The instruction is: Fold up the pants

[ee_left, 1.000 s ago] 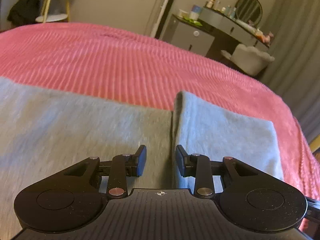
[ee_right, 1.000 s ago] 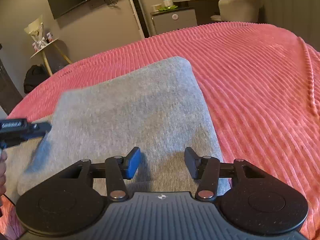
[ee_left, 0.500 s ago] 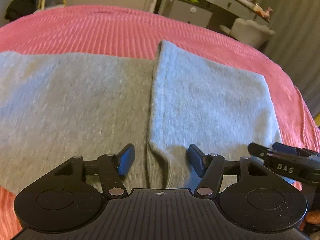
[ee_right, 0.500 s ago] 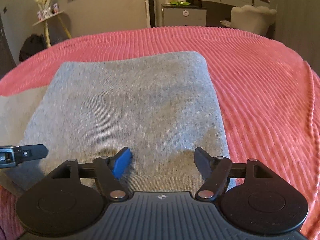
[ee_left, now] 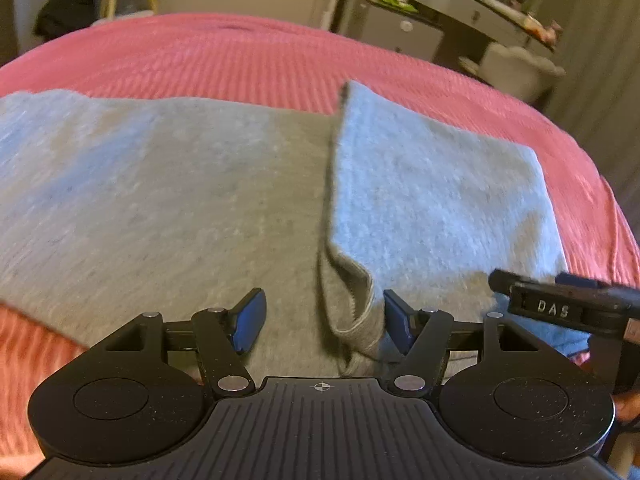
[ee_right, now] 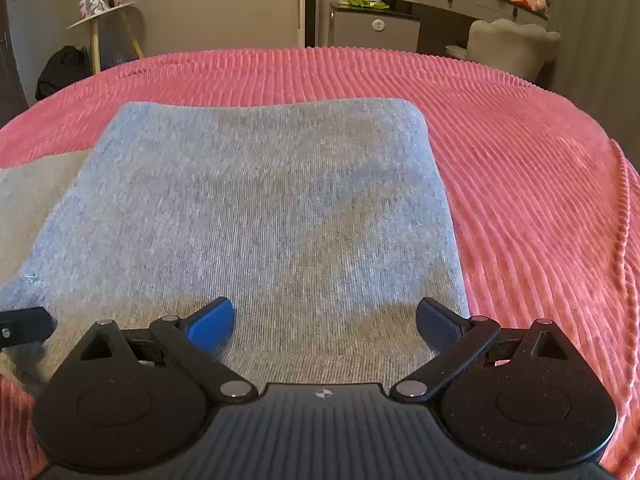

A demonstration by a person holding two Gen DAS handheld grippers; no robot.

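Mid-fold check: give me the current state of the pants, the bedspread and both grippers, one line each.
Pants: flat on the bed, one end folded over onto itself.
Folded flap: lying smooth, its near corner slightly lifted.
Bedspread: spread out under the pants.
Left gripper: open, jaws just widened, straddling the flap's corner without pinching it.
Right gripper: wide open, jaws just widened, nothing gripped.

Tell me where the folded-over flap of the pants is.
The flap lies on the pants' right part in the left wrist view, on the pink bedspread.

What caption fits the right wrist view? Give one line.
Open right gripper above folded grey knit pants on pink ribbed bedspread.
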